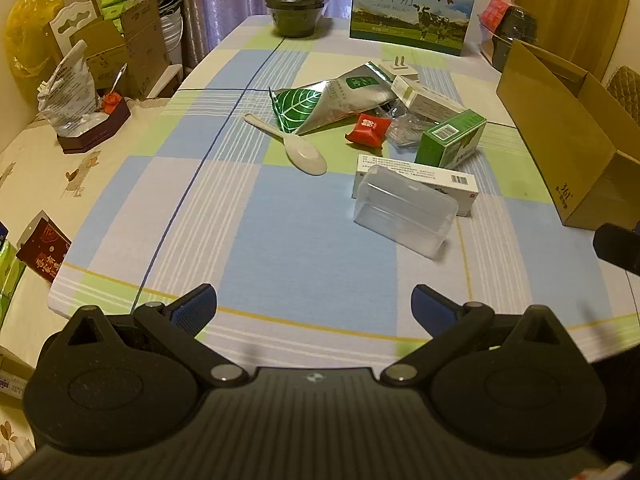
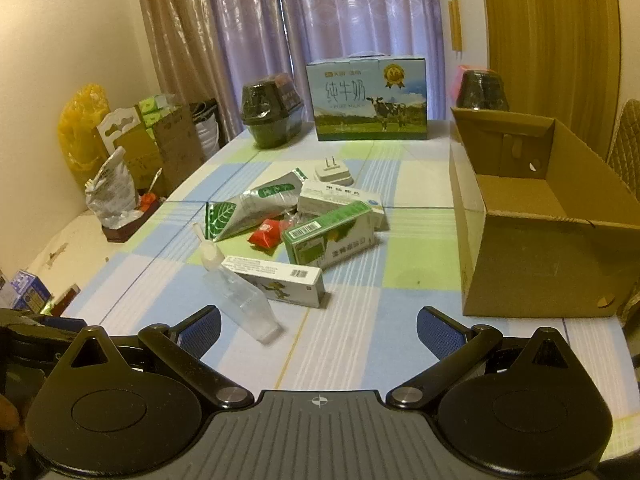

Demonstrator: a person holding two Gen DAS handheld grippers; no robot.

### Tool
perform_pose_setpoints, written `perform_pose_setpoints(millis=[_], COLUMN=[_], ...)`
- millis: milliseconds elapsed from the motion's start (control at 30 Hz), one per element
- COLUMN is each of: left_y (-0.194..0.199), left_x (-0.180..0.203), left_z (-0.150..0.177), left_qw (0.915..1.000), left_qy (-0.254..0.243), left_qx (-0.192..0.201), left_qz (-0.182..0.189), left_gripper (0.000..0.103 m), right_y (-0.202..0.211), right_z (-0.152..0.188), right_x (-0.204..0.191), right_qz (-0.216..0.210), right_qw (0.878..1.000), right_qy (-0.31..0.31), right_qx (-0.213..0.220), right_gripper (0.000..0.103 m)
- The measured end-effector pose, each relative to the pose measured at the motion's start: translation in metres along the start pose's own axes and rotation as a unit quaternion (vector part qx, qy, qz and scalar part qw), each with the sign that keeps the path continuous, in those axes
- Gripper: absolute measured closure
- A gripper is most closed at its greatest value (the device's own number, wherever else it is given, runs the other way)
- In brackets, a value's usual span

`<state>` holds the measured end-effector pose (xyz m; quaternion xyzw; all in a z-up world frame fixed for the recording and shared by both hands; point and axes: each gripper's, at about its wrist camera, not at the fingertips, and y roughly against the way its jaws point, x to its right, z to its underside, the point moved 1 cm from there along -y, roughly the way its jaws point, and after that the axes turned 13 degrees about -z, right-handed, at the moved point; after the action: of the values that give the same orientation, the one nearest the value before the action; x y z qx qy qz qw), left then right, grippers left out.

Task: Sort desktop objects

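Jaws on both grippers spread wide, nothing between them. Left gripper (image 1: 314, 306) and right gripper (image 2: 318, 330) both hung over the near edge of the tabletop (image 2: 360, 344), well short of the clutter.

Progress, judged: basically zero. Every loose item sat in one pile mid-tabletop, none sorted. Pile contents: clear plastic case (image 2: 240, 300) nearest, touching or just overlapping the white medicine box (image 2: 280, 280); green box (image 2: 328, 236) behind it, leaning against another white box (image 2: 340, 200); red packet (image 2: 266, 234) between the green box and the silver leaf-print pouch (image 2: 248, 210); white plug adapter (image 2: 334, 172) at the far side of the pile; pale plastic spoon (image 1: 298, 148) at the left of the pile. Some crumpled clear wrap (image 1: 406, 128) by the red packet, hard to read.

Containers: open cardboard box (image 2: 540, 260) on the right of the tabletop, likely the drop target. Visible interior looked empty, though its near wall hid part of the floor. Far edge: milk carton case (image 2: 368, 98), closed, plus two dark wrapped pots (image 2: 270, 114), contents not readable. Off the tabletop to the left, a small dark tray (image 1: 94, 132) held a crinkled bag.

Left to do: everything. Clear case looked the easiest first pick, being nearest.
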<state>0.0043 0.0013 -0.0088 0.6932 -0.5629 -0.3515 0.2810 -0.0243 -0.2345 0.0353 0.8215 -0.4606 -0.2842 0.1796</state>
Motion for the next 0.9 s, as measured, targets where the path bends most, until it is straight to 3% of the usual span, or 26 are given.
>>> perform_pose_setpoints(millis=[900], left_y=[-0.0004], left_x=[0.0014], left_z=[0.0011], left_qw=[1.0000], left_qy=[0.001], left_qx=[-0.005], left_qz=[0.005], left_gripper=[0.001], right_y=[0.0011], right_z=[-0.0007], right_x=[-0.0008], right_qz=[0.000], right_qw=[1.000], right_qy=[0.001], right_qx=[0.000], right_gripper=[0.002])
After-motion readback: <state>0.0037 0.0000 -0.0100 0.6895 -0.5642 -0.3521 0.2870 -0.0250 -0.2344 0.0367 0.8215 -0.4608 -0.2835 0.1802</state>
